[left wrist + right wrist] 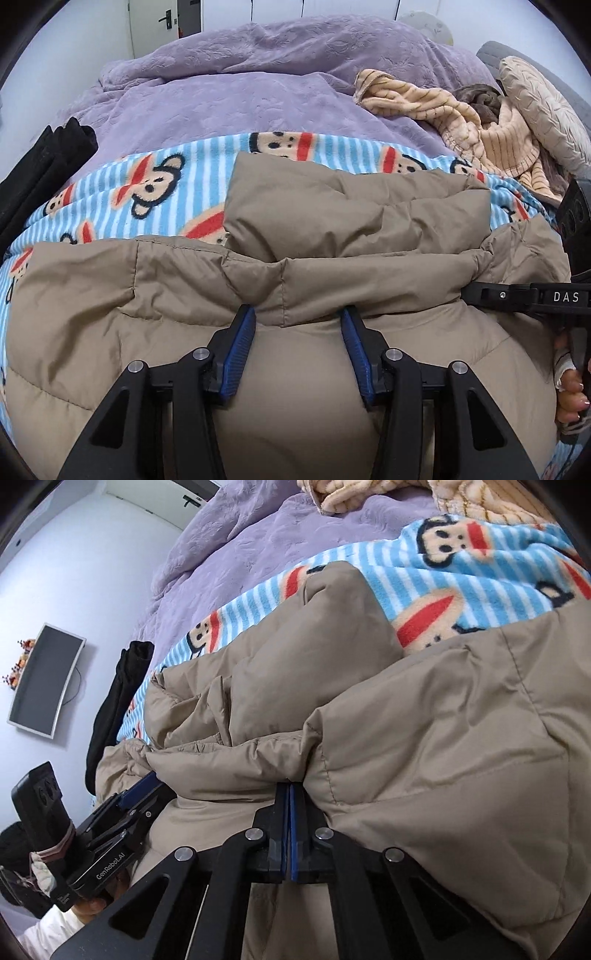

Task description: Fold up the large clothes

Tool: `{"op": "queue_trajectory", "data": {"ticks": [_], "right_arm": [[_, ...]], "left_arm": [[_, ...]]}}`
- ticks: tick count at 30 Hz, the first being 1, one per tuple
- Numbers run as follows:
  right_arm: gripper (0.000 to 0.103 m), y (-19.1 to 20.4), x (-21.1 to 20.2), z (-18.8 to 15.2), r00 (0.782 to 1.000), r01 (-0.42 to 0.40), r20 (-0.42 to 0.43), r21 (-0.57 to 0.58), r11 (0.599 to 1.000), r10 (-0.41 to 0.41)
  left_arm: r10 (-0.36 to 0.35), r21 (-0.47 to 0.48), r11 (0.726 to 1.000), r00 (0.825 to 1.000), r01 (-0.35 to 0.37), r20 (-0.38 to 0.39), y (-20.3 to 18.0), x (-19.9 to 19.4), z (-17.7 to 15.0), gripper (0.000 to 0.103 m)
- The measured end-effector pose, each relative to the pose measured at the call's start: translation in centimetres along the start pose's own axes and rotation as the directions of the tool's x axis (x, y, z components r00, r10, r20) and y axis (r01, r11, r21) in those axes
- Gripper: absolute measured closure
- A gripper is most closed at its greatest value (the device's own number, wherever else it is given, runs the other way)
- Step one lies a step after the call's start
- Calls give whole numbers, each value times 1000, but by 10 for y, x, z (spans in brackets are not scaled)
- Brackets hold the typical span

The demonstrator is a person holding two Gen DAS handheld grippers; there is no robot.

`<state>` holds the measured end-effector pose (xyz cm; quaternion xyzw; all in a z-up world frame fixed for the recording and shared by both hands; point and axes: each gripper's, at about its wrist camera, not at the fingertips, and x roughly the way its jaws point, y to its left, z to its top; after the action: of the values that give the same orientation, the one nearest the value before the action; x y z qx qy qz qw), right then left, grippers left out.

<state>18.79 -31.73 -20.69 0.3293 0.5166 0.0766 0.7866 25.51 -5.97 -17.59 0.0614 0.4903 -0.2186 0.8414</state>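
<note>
The tan puffer jacket (288, 354) lies on the striped monkey blanket (162, 177) at the bed's near edge, one sleeve already folded across, the left claw (297, 332) open around a ridge, the right claw (290, 794) clamped on fabric; body folds apparently remain.

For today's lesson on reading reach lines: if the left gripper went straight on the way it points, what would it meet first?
The left gripper, open, would meet the raised fold of the tan puffer jacket just past its tips. The monkey-print blanket lies further on. Depth is unclear, so contact may already be starting.
</note>
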Motion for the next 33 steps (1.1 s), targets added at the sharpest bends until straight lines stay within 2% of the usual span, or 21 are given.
{"op": "queue_trajectory", "data": {"ticks": [5, 10, 14, 18, 21, 24, 28, 31, 33], "right_arm": [[103, -13, -37, 4, 993, 97, 64, -4, 995, -96], [102, -55, -81, 2, 967, 192, 146, 111, 975, -207], [102, -73, -103, -6, 951, 226, 171, 173, 958, -256], [99, -71, -123, -16, 951, 217, 176, 200, 955, -253], [98, -66, -136, -32, 959, 185, 173, 214, 959, -224], [97, -62, -146, -54, 969, 148, 158, 241, 959, -189], [93, -59, -156, -88, 978, 119, 134, 267, 956, -159], [85, -57, -160, -114, 983, 112, 112, 281, 953, -148], [74, -56, -162, -131, 984, 107, 104, 297, 949, -144]], "left_arm": [[67, -51, 996, 998, -67, 17, 36, -20, -1, 52], [93, -184, 979, 995, -89, 17, 86, -41, -13, 52], [147, -181, 973, 989, -143, 8, 96, -47, -23, 52], [177, -207, 963, 984, -176, -11, 93, -56, -23, 52], [181, -202, 963, 983, -181, -19, 84, -71, -28, 52], [178, -204, 962, 983, -182, -38, 75, -89, -42, 52], [155, -258, 951, 985, -171, -79, 73, -106, -71, 52], [143, -288, 942, 983, -170, -114, 72, -115, -97, 52], [134, -299, 939, 981, -170, -139, 70, -119, -113, 52]]}}
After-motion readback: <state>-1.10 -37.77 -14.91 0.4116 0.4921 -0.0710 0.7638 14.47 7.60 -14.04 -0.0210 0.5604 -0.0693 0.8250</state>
